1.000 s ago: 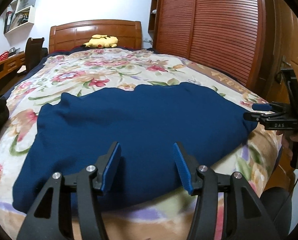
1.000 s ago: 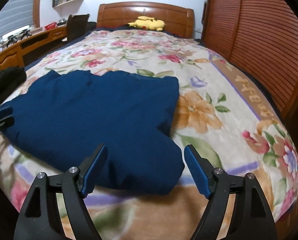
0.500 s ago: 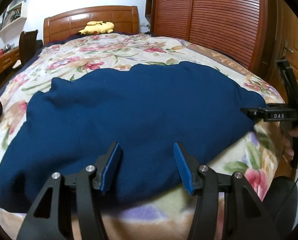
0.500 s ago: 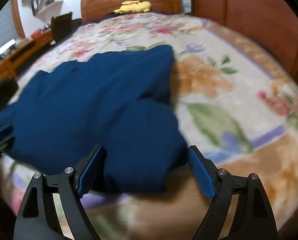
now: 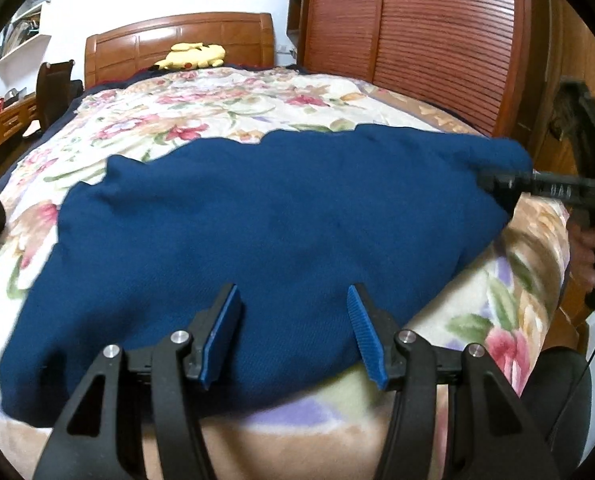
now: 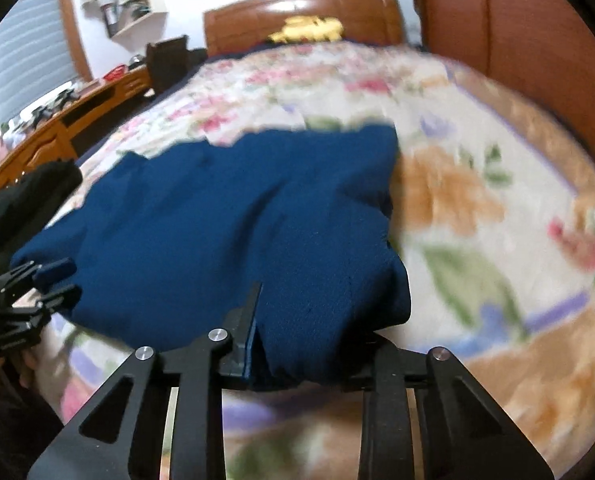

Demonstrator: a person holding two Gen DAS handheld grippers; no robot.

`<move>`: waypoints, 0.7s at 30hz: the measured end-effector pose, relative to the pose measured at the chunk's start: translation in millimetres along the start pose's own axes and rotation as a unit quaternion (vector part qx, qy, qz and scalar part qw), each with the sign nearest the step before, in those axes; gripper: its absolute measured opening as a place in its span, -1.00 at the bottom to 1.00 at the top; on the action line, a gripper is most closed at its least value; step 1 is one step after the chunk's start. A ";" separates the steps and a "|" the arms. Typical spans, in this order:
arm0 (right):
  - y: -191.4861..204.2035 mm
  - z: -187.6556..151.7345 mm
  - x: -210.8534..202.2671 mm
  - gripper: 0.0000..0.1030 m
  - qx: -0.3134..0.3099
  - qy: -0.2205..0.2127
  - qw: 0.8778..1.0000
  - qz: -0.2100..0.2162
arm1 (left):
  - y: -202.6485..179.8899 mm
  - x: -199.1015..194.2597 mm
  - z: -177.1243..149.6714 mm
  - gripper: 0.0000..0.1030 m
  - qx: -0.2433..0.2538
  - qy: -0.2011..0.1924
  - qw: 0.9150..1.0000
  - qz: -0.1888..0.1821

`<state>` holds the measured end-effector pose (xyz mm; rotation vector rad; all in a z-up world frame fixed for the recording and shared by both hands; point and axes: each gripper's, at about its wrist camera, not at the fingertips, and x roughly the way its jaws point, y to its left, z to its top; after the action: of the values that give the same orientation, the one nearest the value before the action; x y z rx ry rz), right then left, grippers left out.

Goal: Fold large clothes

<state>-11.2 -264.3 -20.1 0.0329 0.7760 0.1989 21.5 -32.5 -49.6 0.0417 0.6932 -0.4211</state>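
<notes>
1 dark blue garment is shown spread on 1 bed with a flowered blanket; 2 grippers are counted, and 1 yellow plush toy lies at the wooden headboard. The left gripper is seen with its 2 blue pads spread apart over the near edge of the garment, the cloth lying beneath and between them and not pinched. The right gripper is closing, a bunched near corner of the garment being caught between its jaws; in the left view that corner is seen gripped at the garment's right end, beside a hand. The garment's long axis runs across the bed, from left to right in both views, its near edge lying along the foot of the bed; the right view is blurred.
</notes>
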 end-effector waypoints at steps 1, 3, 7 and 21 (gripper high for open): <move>3.2 5.6 -3.8 -0.52 -0.005 -0.006 1.000 0.000 | 4.0 -7.4 0.4 0.06 -0.003 -0.007 1.000 0.001; 17.7 24.6 -15.2 -0.54 -0.023 -0.025 0.999 0.000 | 12.3 -21.7 0.1 0.06 -0.008 -0.021 1.000 0.006; 66.1 59.1 -31.8 -0.55 -0.087 -0.055 0.995 0.005 | 38.7 -54.0 -2.0 0.06 -0.030 -0.052 0.998 0.023; 271.9 98.8 13.4 -0.57 -0.256 -0.070 0.958 0.106 | 128.8 -124.4 -36.3 0.06 -0.105 -0.076 0.985 0.114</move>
<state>22.0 9.2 69.1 -0.3589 0.5598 0.5912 -36.2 136.9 -12.5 -0.1089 0.5703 -0.1277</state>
